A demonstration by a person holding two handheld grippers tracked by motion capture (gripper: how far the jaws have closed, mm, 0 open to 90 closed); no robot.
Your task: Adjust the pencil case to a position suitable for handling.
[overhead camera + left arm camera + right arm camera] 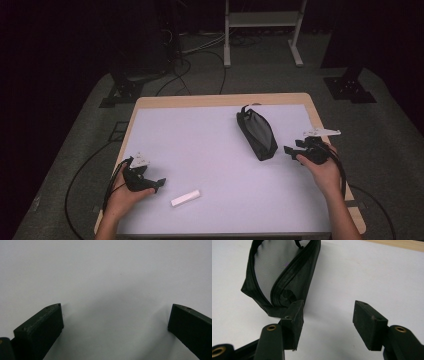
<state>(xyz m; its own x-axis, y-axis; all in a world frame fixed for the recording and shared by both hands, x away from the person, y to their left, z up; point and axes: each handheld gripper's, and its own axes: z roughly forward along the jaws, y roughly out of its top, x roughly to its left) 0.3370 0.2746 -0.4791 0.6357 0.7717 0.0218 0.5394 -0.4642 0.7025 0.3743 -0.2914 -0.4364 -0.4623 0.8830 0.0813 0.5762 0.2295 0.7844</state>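
**Bright Tabletop, Dark Room**

Light fell from overhead onto the table (200,150), whose pale surface was bright while the floor and background sank into near-black. The high view was soft and grainy, low in detail. In the left gripper view, a broad, diffuse shadow spread between the jaws, which were blurred. The right gripper view was sharper on the mesh pouch (279,272), with mild glare.
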